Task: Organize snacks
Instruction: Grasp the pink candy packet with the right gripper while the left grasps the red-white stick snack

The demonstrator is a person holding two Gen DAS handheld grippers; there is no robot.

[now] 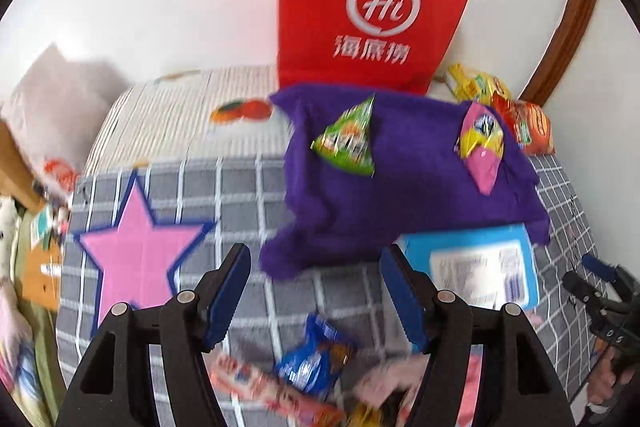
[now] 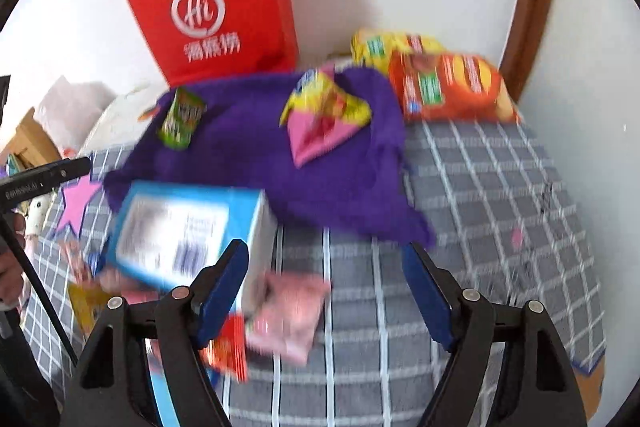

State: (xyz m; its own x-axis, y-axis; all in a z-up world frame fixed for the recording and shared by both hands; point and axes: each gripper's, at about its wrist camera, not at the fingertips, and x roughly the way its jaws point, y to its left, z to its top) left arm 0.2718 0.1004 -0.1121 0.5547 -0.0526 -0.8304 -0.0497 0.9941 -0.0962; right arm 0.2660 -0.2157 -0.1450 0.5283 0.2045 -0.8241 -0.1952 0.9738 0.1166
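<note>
On the grey checked cloth (image 1: 248, 187), left wrist view: left gripper (image 1: 316, 291) released, jaws apart, nothing between them. Purple towel (image 1: 400, 195) lies ahead with a green packet (image 1: 352, 143) and a pink-and-yellow packet (image 1: 482, 147) on top. Red paper bag (image 1: 372, 7) stands behind against the wall. Blue wrapped snack (image 1: 316, 359) and other loose packets lie near, below the jaws. Blue box (image 1: 480, 267) just right of the towel edge.

Right wrist view: right gripper (image 2: 326, 291) also released and empty, over bare cloth. Blue box at its left finger, a pink packet (image 2: 292, 315) beside it. Orange cracker pack (image 2: 452, 91) and yellow pack (image 2: 384, 47) sit far right by the wall.

Judgement: between picks, both grippers free. Next move calls for choosing one loose snack, lowering over it and closing squarely. Frames blurred, so labels unreadable.
</note>
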